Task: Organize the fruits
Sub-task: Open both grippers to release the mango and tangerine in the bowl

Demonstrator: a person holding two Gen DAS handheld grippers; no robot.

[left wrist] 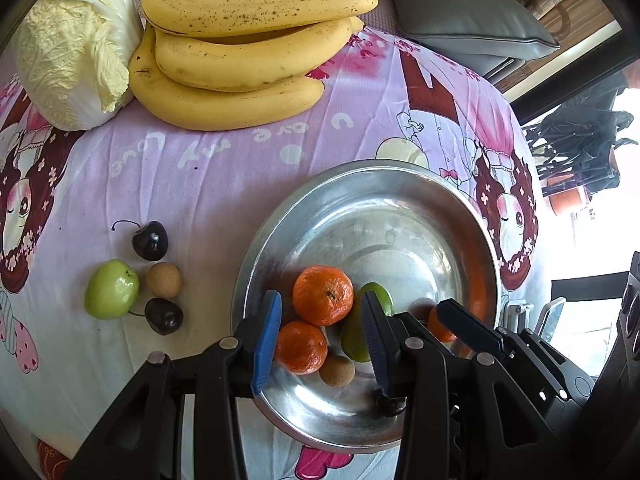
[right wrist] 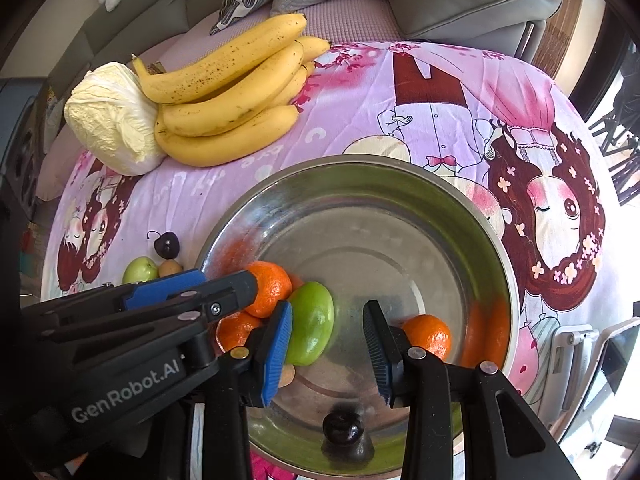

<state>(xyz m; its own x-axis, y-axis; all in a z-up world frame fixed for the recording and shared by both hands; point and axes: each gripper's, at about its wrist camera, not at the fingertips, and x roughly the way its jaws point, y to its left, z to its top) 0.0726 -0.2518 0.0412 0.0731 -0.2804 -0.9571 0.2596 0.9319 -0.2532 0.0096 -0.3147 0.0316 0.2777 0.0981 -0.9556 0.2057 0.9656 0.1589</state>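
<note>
Both grippers point steeply down over a round steel bowl (right wrist: pixel 400 184). Left gripper (left wrist: pixel 320 344) has its blue ribbed pads apart, and nothing is pressed between them; below the gap lie two mandarins (left wrist: pixel 323 295) and a small brown longan (left wrist: pixel 337 370). Right gripper (right wrist: pixel 328 354) is also narrowly open and empty, and its left pad stands just in front of a smooth green fruit (right wrist: pixel 312 328). In the right view the left gripper comes in from the left side, across the bowl rim.

Inside the shiny bowl there are also a third mandarin (right wrist: pixel 428 336) and a dark glossy cherry (right wrist: pixel 343 428) near the front wall. Outside, on the lilac cartoon cloth (left wrist: pixel 200 184), a second green fruit (left wrist: pixel 111 289), another longan (left wrist: pixel 164 280) and two cherries (left wrist: pixel 150 240) lie close together. Further back, a bunch of spotted bananas (left wrist: pixel 240 64) touches a wrinkled pale cabbage (left wrist: pixel 72 52).
</note>
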